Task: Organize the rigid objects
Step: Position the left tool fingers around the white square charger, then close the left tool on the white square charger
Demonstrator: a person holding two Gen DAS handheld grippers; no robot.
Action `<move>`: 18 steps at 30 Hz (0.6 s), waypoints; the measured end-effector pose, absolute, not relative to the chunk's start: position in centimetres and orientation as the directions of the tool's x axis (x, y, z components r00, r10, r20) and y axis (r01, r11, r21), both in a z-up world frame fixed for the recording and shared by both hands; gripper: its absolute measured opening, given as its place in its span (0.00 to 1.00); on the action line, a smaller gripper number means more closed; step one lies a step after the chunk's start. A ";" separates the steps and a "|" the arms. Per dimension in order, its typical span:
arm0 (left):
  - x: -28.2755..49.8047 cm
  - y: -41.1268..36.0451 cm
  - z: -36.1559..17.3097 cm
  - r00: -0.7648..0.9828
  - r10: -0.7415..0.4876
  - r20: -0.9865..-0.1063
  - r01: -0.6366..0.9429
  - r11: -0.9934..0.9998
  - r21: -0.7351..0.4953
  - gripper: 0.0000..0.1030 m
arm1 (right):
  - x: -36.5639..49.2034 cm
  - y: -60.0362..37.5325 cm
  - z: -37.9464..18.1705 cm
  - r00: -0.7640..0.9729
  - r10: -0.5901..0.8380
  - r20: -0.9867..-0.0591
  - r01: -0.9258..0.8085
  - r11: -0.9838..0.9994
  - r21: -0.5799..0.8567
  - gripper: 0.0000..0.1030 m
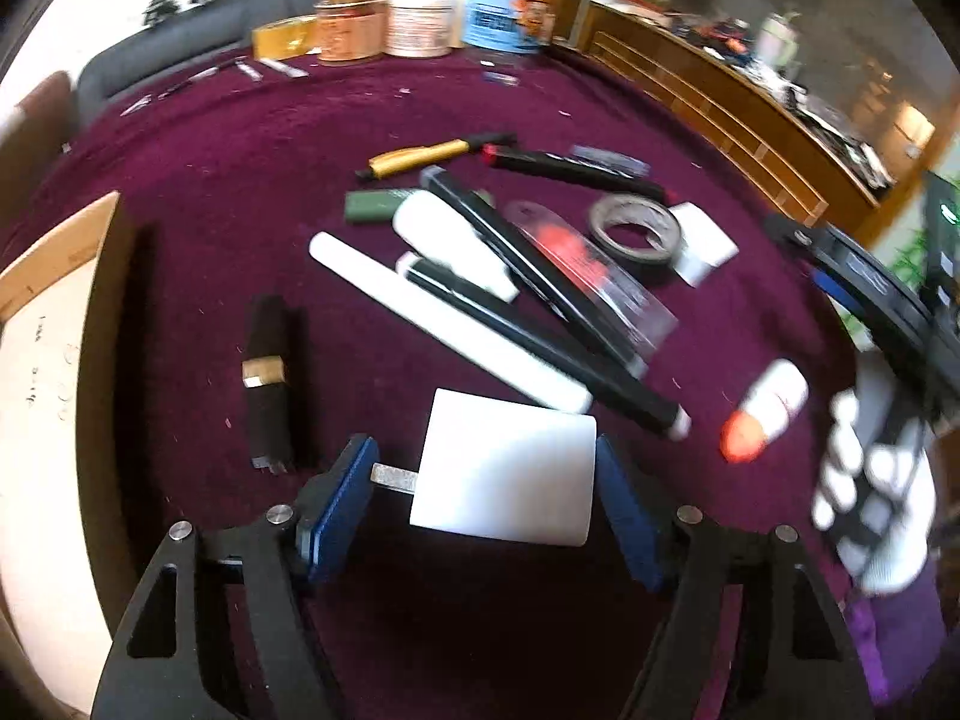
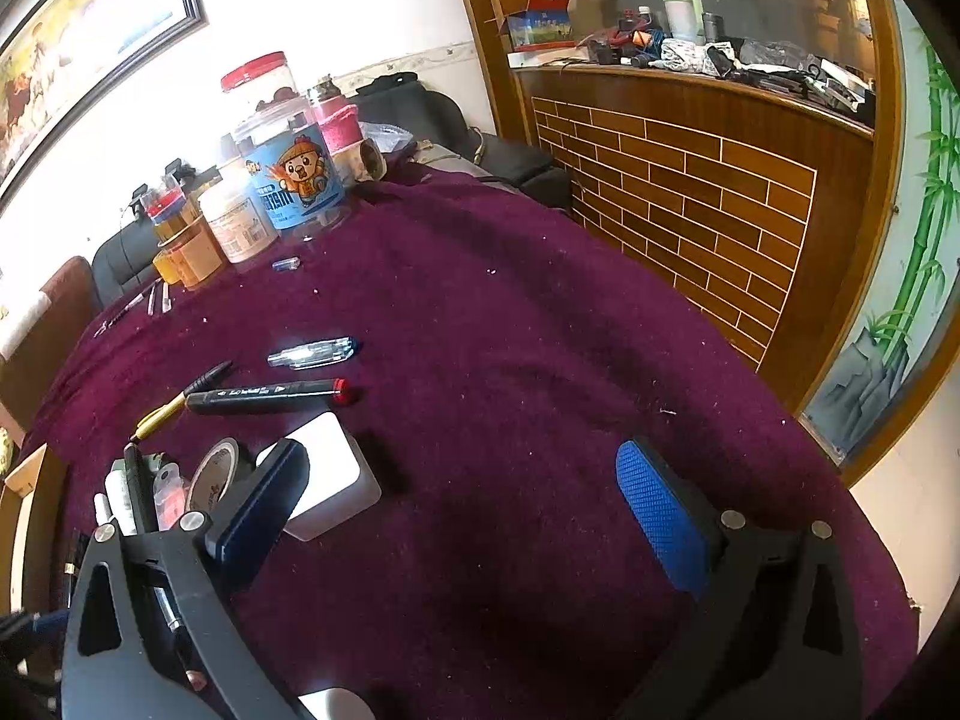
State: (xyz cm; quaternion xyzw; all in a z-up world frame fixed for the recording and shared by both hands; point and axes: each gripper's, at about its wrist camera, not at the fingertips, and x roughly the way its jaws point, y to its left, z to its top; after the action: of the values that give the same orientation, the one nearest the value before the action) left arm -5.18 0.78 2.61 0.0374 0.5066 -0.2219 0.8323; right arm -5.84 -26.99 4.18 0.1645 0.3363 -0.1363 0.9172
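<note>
The left gripper (image 1: 486, 498) stands partly spread around the white block (image 1: 507, 468), which lies flat on the cloth (image 1: 210, 210) between the two blue pads. The right pad seems to touch the block's edge; the left pad is apart from it, meeting only the small metal tab (image 1: 393, 477) that sticks out sideways. So the block is not pinched yet, I judge. Its width runs across the jaws, good for closing. Farther lies the heap of pens and tape (image 1: 635, 229). The right gripper (image 2: 480, 504) is spread wide and empty, well apart from the block
</note>
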 end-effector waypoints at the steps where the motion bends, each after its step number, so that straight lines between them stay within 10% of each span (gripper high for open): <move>1: -5.8 0.9 2.6 0.384 -0.335 -0.860 0.423 0.892 -0.158 0.65 | -5.8 -27.0 4.1 0.736 -0.137 -0.663 0.360 0.908 0.212 1.00; 18: -10.3 2.8 4.4 0.448 -0.325 -0.833 0.410 0.903 -0.132 0.67 | -5.6 -27.3 3.8 0.725 -0.115 -0.679 0.361 0.903 0.233 1.00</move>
State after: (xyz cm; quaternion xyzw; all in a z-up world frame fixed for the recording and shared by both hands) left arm -10.26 2.82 4.37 0.0442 0.4788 -0.2161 0.8498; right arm -5.59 -27.33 3.78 0.1774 0.3470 -0.1307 0.9116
